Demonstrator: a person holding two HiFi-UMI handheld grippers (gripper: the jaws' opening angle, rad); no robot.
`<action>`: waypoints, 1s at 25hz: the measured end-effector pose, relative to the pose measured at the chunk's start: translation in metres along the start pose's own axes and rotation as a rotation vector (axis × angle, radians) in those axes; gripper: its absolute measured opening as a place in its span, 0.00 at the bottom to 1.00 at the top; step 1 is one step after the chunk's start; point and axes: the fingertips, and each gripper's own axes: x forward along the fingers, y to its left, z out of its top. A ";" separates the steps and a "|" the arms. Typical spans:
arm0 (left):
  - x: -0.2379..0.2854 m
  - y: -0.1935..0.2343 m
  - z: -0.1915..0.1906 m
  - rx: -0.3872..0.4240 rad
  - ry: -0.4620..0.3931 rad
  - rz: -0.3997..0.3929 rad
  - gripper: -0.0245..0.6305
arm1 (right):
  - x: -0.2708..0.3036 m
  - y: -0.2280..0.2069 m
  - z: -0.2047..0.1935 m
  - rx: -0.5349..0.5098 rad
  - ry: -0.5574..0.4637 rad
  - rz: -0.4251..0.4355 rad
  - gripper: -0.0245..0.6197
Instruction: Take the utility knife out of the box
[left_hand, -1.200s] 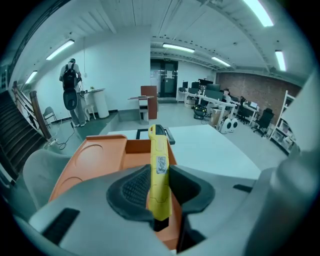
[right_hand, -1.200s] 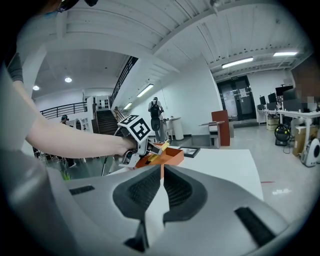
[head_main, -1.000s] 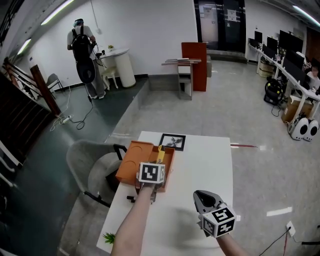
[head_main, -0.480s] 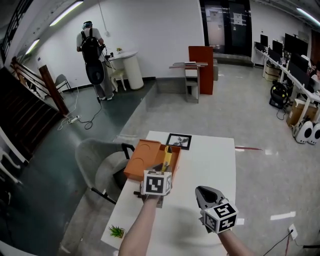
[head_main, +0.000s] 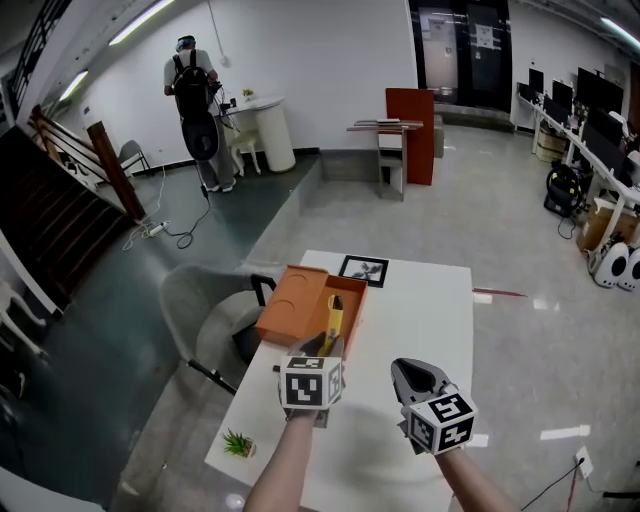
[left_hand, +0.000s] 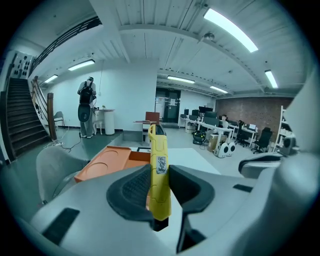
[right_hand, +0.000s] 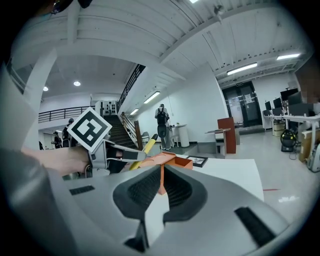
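Utility knife (head_main: 333, 318) clamped in left tongs (head_main: 323, 346), above box (head_main: 298, 306), forearm outstretched, right tongs (head_main: 408, 372) alongside, nearly closed, empty

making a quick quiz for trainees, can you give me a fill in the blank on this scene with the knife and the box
The left gripper is shut on a utility knife whose colour is ____.
The box on the white table is ____ in colour.
The right gripper holds ____ between its jaws.

Missing words: yellow; orange; nothing
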 end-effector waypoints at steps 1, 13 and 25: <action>-0.005 0.000 -0.003 -0.002 -0.003 0.004 0.20 | -0.001 0.000 0.000 0.001 -0.002 0.001 0.04; -0.053 0.001 -0.037 -0.056 -0.011 0.023 0.20 | -0.017 0.011 -0.002 -0.003 -0.002 0.000 0.04; -0.092 -0.002 -0.074 -0.084 -0.019 0.050 0.20 | -0.030 0.027 -0.010 -0.007 0.004 0.003 0.04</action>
